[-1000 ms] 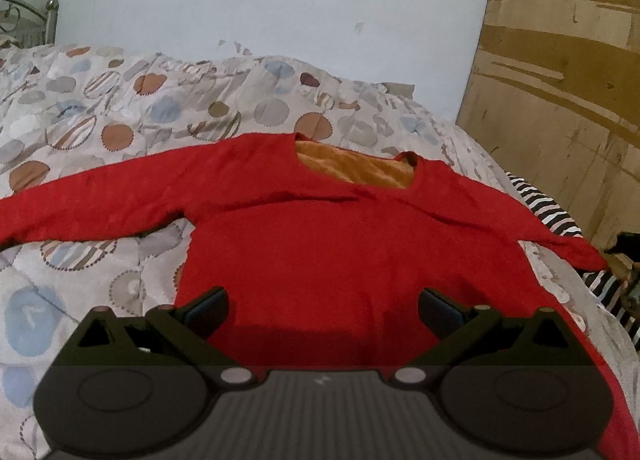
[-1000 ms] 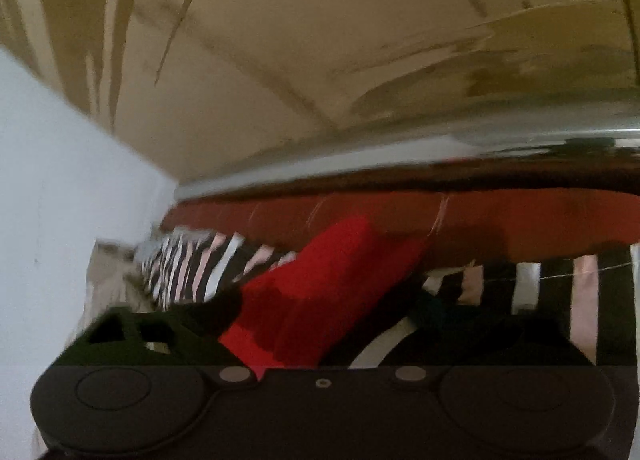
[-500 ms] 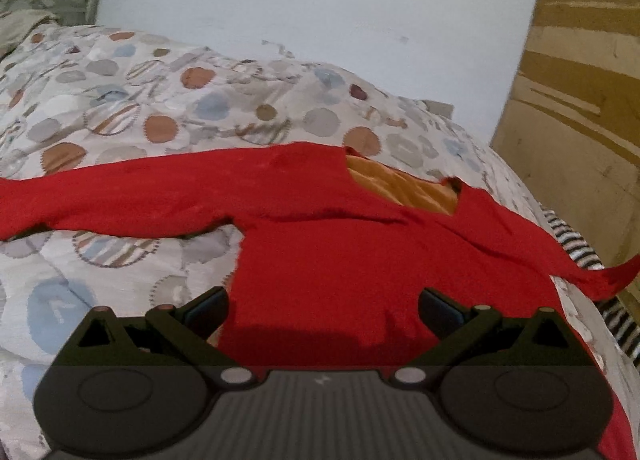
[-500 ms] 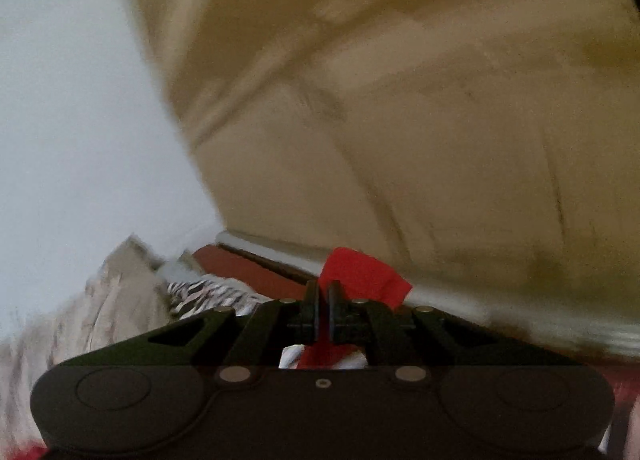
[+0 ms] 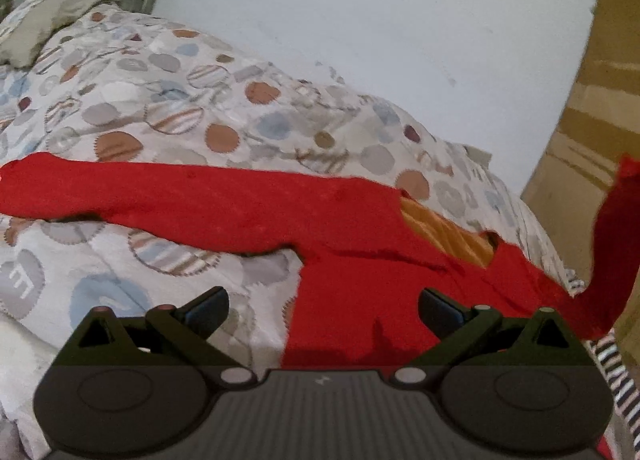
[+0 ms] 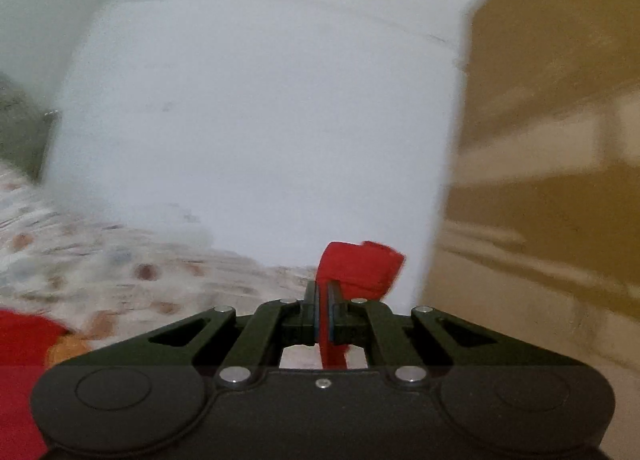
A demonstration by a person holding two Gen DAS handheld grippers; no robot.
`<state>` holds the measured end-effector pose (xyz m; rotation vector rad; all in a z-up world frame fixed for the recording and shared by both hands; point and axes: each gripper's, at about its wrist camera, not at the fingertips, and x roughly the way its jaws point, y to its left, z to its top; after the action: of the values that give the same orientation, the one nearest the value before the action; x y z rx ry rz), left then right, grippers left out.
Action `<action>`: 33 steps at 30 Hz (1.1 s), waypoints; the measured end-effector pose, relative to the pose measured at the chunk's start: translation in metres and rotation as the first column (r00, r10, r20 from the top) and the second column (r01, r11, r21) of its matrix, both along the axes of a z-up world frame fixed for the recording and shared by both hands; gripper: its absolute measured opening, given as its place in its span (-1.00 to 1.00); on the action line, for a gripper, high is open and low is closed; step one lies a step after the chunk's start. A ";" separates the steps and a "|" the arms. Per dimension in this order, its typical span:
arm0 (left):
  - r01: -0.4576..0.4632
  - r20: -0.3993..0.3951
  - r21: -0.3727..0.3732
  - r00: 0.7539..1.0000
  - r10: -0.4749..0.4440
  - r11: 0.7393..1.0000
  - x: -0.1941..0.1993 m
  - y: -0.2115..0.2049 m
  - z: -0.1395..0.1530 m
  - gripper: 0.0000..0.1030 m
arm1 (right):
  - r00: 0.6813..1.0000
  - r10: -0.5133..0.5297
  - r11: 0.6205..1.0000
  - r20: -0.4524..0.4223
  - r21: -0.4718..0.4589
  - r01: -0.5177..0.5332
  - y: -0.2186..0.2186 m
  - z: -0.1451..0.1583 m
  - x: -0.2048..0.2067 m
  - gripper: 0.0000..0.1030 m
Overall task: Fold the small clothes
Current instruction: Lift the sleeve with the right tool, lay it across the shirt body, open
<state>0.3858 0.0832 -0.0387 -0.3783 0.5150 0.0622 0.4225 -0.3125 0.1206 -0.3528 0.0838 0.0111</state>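
Risking slip: right gripper [image 6: 324, 308] clamped on thin cuff of red knit sweater [image 5: 360, 280], sleeve [image 5: 612, 260] lifted at right edge; fast swing could drag body askew on dotted quilt [image 5: 160, 108]. Left gripper [image 5: 322, 306] wide apart, empty.

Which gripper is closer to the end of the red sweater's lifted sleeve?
Right. The right gripper is shut on the lifted sleeve end itself. The left gripper hangs open above the red sweater body, away from that sleeve.
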 end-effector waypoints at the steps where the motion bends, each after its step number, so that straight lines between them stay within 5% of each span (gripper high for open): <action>1: -0.014 0.007 -0.013 1.000 0.014 1.000 -0.001 0.005 0.001 1.00 | 0.999 0.047 0.999 -0.012 -0.025 -0.047 0.018 -0.003 -0.005 -0.95; 7: -0.119 0.034 -0.073 0.992 0.121 0.990 -0.004 0.032 0.007 1.00 | 0.950 0.273 0.945 -0.155 -0.144 -0.295 0.122 -0.041 -0.039 -0.95; 13: -0.125 0.038 -0.086 0.991 0.129 0.988 -0.003 0.041 0.006 1.00 | 0.863 0.369 0.833 -0.345 -0.290 -0.472 0.182 -0.099 -0.073 -0.95; 26: 0.074 0.028 -0.076 0.997 -0.072 0.994 0.010 0.004 -0.011 1.00 | 0.791 0.401 0.733 -0.462 -0.356 -0.580 0.179 -0.142 -0.121 -0.96; 31: 0.141 -0.076 0.016 0.987 -0.140 0.990 0.027 -0.025 -0.030 1.00 | 0.753 0.430 0.684 -0.499 -0.364 -0.632 0.172 -0.145 -0.143 -0.98; 33: 0.163 -0.151 0.076 0.977 -0.150 0.984 0.036 -0.037 -0.040 1.00 | 0.768 0.415 0.711 -0.488 -0.353 -0.608 0.163 -0.141 -0.147 -0.72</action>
<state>0.4215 0.0466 -0.0782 -0.2472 0.6824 -0.0408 0.2753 -0.1494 -0.0203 -0.8887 0.3737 0.6468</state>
